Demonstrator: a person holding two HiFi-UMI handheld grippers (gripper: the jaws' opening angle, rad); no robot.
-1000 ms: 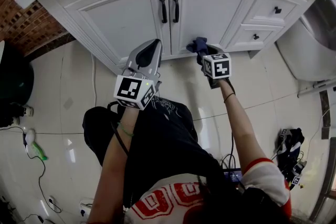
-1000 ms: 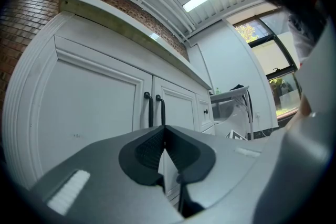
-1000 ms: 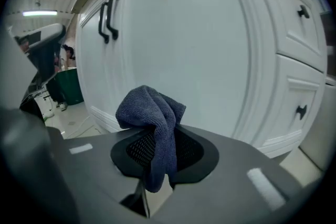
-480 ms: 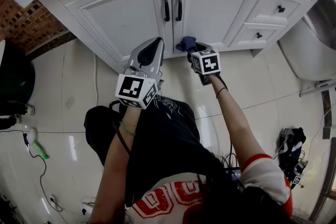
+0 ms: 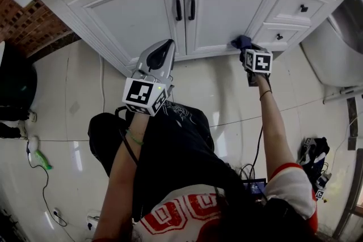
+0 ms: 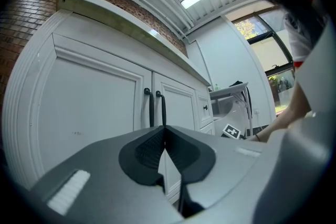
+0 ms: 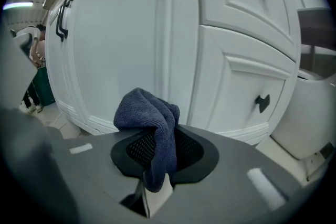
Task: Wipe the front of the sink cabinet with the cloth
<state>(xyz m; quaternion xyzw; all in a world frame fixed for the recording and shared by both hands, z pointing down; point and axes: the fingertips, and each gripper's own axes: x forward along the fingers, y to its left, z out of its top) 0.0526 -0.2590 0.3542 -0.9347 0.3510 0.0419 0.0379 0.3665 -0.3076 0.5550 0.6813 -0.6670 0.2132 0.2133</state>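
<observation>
Looking down in the head view, the right gripper [image 5: 244, 49] reaches to the foot of the white cabinet [image 5: 227, 3], with the dark blue cloth [image 5: 240, 41] bunched at its tip, low where the right door meets the drawers. Whether the cloth touches the paint can't be told from here. The left gripper [image 5: 163, 52] hangs back near the left door, carrying nothing. In the left gripper view, the left gripper [image 6: 164, 136] has its jaws pressed together on nothing and points at the paired black handles [image 6: 155, 108]. In the right gripper view, the right gripper [image 7: 159, 159] is clamped on the cloth [image 7: 149, 115]. One fold is pinched between the pads, and the rest stands up in a loose lump that droops over the jaws, near the lower drawer [image 7: 247, 86] and its knob [image 7: 262, 102]. The cloth looks soft, light and limp, probably a napped microfibre. It should drag a little on smooth paint, so a deep pinch through a doubled fold would likely hold best, leaving the free lump to press into the panel grooves.
</observation>
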